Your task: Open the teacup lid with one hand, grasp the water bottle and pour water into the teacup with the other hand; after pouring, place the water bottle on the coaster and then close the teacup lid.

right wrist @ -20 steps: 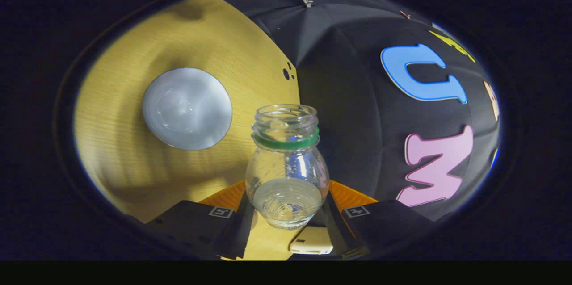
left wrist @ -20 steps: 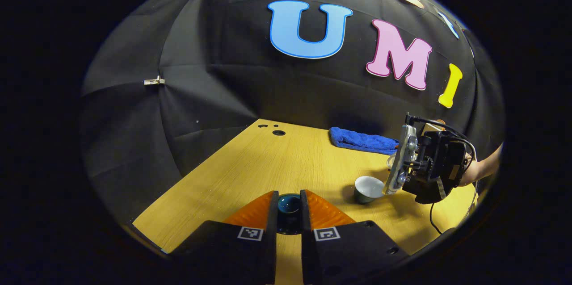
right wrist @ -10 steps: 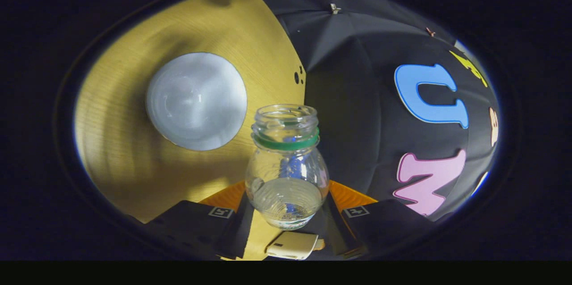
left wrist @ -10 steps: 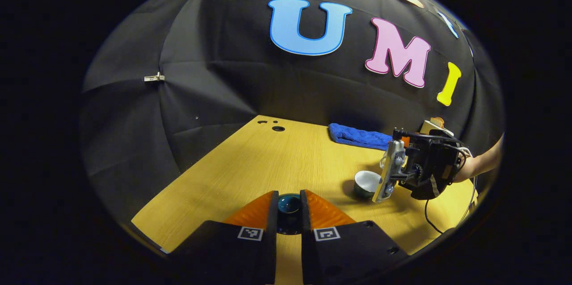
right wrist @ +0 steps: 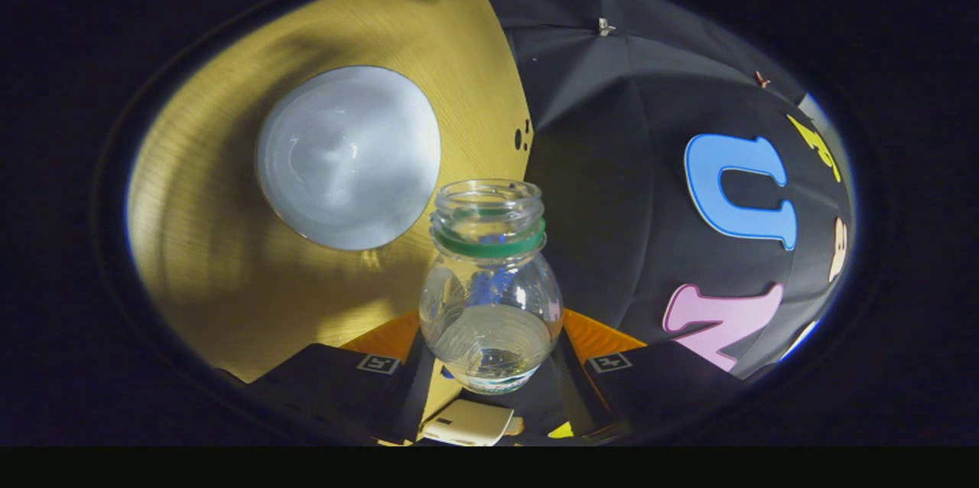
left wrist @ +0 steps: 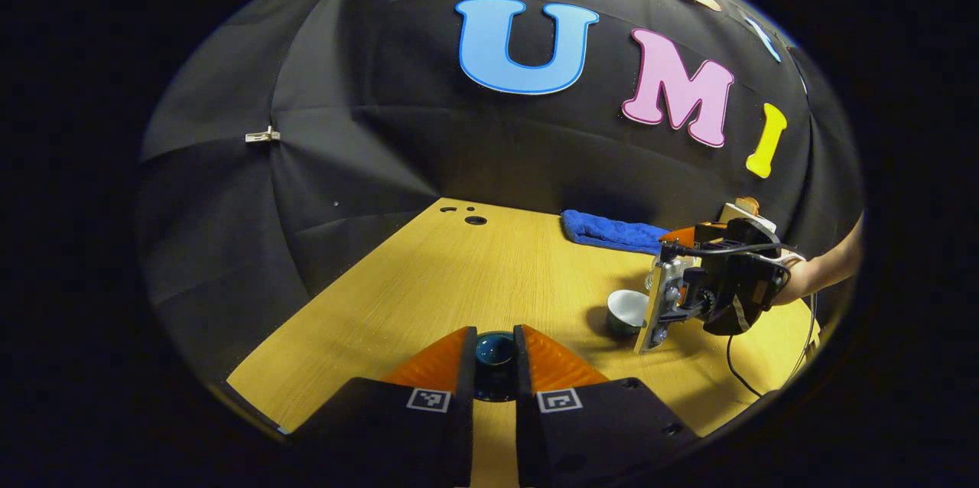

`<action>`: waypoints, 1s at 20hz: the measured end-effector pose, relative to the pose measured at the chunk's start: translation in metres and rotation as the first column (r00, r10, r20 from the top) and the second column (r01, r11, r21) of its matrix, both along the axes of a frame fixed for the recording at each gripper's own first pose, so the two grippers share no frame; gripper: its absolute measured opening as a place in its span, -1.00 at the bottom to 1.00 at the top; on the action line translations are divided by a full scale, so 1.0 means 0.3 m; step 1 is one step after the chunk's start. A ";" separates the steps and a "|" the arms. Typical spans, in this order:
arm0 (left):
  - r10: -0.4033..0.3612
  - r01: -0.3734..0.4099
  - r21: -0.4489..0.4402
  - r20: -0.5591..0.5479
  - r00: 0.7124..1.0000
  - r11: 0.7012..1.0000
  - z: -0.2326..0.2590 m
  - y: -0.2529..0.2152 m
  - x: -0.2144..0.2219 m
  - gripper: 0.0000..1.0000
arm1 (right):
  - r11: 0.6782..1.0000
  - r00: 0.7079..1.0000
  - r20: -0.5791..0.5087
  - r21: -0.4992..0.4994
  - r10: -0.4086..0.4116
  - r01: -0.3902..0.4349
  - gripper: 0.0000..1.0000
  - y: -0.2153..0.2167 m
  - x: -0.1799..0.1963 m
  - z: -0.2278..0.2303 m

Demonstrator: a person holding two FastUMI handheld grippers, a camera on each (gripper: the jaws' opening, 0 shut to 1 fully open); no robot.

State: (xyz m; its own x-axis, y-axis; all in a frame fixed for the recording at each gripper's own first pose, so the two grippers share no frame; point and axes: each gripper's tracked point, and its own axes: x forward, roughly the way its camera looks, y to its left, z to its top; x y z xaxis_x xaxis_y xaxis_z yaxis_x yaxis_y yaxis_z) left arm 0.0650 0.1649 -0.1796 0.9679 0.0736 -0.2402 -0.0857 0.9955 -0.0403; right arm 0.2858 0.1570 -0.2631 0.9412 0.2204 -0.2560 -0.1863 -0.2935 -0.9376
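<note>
While the bottle [right wrist: 489, 285] tips, its mouth lies beside the cup [right wrist: 349, 157], not over it.
Right gripper [right wrist: 489, 366] clamps the bottle; left gripper [left wrist: 494, 366] pinches the lid [left wrist: 495, 350], well apart from the cup [left wrist: 627, 310].

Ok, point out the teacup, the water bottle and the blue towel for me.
teacup [right wrist: 348, 157], right gripper view, on its pale inside.
water bottle [right wrist: 489, 297], right gripper view, on its clear rounded shoulder below the green ring.
blue towel [left wrist: 608, 232], left gripper view, on the middle of the folded cloth.
</note>
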 end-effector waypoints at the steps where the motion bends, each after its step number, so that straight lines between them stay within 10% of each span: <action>1: 0.000 0.000 -0.001 -0.001 1.000 1.000 -0.003 0.000 -0.001 -0.47 | 1.000 1.000 0.003 -0.013 0.012 -0.012 0.46 0.007 0.003 0.002; 20: 0.012 -0.012 0.000 -0.012 1.000 1.000 -0.018 0.018 -0.051 -0.47 | 0.986 0.993 0.042 -0.129 0.114 -0.108 0.47 0.030 0.005 0.021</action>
State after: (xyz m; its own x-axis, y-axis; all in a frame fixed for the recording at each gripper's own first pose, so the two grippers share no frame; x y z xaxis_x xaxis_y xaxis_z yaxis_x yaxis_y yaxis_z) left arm 0.0498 0.1702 -0.1850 0.9640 0.0848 -0.2522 -0.0977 0.9945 -0.0389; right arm 0.2873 0.1659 -0.2566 0.9248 0.2933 -0.2422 -0.1001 -0.4265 -0.8989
